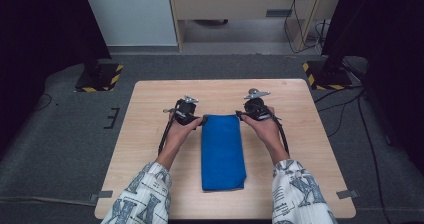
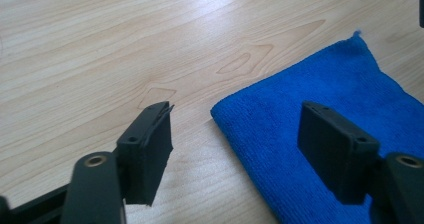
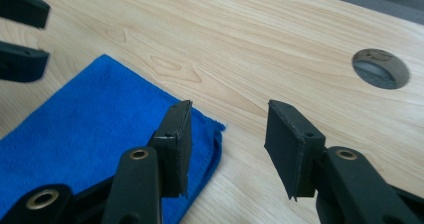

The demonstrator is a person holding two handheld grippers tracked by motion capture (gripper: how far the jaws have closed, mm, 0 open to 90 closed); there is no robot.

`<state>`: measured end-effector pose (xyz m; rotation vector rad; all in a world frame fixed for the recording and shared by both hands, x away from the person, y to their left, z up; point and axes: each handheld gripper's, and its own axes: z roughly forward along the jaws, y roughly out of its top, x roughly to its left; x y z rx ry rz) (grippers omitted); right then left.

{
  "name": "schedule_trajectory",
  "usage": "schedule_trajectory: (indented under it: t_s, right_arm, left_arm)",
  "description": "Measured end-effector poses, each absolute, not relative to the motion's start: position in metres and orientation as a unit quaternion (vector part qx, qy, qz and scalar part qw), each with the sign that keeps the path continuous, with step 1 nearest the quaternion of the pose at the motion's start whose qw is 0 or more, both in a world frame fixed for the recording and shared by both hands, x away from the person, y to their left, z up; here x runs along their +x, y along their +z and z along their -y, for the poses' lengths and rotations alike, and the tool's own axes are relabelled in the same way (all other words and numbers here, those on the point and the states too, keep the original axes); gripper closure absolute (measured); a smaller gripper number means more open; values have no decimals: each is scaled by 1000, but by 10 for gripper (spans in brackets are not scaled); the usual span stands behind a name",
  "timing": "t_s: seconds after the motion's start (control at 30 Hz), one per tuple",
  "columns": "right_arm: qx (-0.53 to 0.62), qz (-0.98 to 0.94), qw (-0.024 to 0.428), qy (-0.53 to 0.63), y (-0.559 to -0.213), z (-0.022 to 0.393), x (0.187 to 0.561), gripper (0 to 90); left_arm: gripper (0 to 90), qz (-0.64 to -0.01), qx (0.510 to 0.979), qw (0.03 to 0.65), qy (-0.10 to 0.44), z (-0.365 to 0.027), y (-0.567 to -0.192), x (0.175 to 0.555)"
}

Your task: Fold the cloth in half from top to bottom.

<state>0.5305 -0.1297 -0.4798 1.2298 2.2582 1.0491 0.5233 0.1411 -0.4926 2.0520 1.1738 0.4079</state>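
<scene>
Patterned sleeves [image 1: 145, 196] reach in; left gripper [image 2: 235, 149] and right gripper [image 3: 227, 144] hover wide open, empty, at the folded blue cloth's [image 1: 222, 151] far corners on the worktop [image 1: 150, 104]; no grasp made yet.

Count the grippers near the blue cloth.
2. The left gripper is at the blue cloth's far left corner, the right gripper at its far right corner, both open.

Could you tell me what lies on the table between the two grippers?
The far end of the folded blue cloth lies between the left gripper and the right gripper, as the high view shows.
</scene>
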Motion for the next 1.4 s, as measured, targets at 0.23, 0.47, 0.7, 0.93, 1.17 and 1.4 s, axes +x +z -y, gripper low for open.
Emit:
schedule_trajectory:
  t_s: [0.23,0.47,0.7,0.93,1.17,1.4]
  right_arm:
    - [441,-801,159,373,-493,121,542,505]
    - [458,-802,146,355,-510,111,552,546]
    - [458,-811,142,337,-519,105,554,584]
    - [456,-811,136,340,-526,106,551,706]
    - [444,-813,134,352,-523,106,540,869]
    - [441,-805,139,372,-508,114,527,871]
  left_arm:
    - [346,-458,795,364,161,-145,-502,530]
    - [378,-460,794,365,157,-145,-513,538]
    - [398,-461,801,349,158,-134,-524,541]
    - [463,-461,801,346,158,-128,-528,540]
    - [728,-458,797,367,141,-124,-528,531]
    - [838,-445,794,387,148,-118,-515,523]
